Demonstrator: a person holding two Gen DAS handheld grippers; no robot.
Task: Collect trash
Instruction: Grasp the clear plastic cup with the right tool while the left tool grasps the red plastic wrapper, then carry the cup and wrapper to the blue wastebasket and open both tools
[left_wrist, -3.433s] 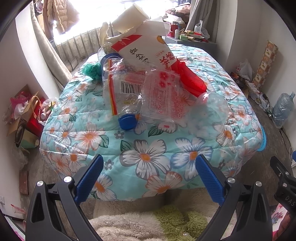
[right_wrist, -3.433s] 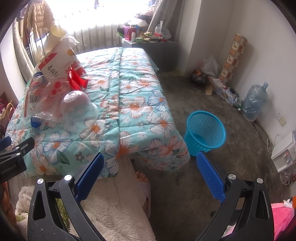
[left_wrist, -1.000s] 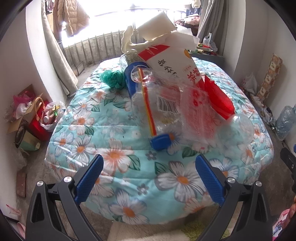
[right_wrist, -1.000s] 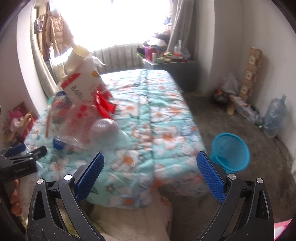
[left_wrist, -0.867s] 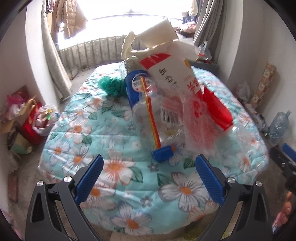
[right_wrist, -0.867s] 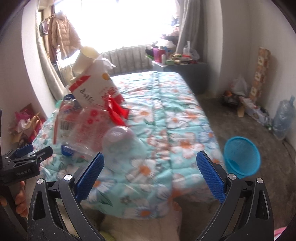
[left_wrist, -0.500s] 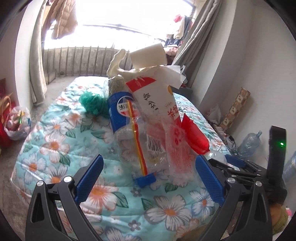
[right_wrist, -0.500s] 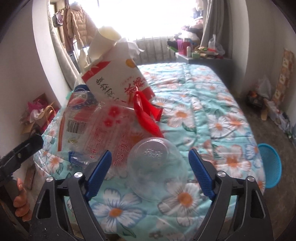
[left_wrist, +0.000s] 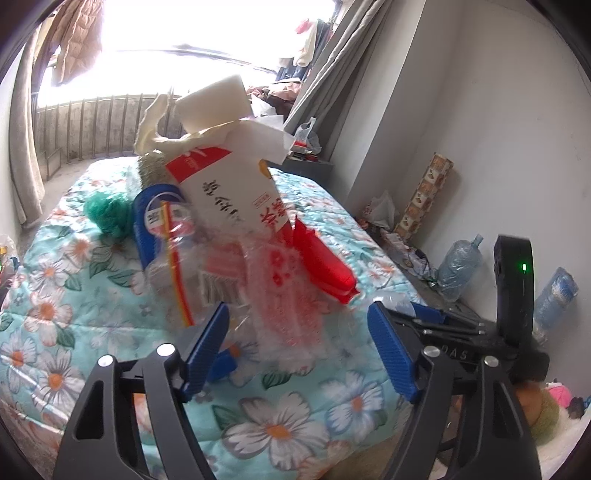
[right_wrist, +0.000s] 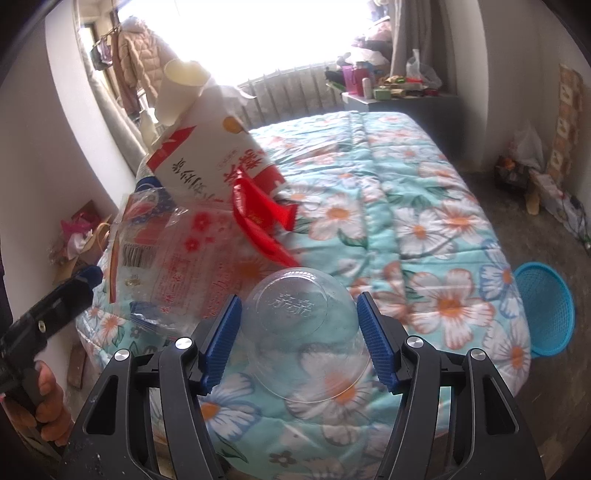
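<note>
Nothing binned yet: trash pile (left_wrist: 236, 221) on bed (right_wrist: 424, 206), blue basket (right_wrist: 546, 306) on floor beside it. Right gripper (right_wrist: 301, 338) jaws closing around clear bowl (right_wrist: 303, 332), not yet pinching. Left gripper (left_wrist: 299, 354) jaws closing around clear wrapper (left_wrist: 291, 295).

Heap of trash on the floral quilted bed (right_wrist: 424, 206), near its front left corner. Upturned clear plastic bowl (right_wrist: 303, 325) sits at the heap's front right, between the right gripper (right_wrist: 300, 334) jaws. Behind-left of it lies the clear printed plastic bag (right_wrist: 184, 254); behind that, the red plastic scoop (right_wrist: 258, 218) and leaning white milk carton (right_wrist: 210, 155). Round blue mesh basket (right_wrist: 546, 306) on the floor right of the bed.
</note>
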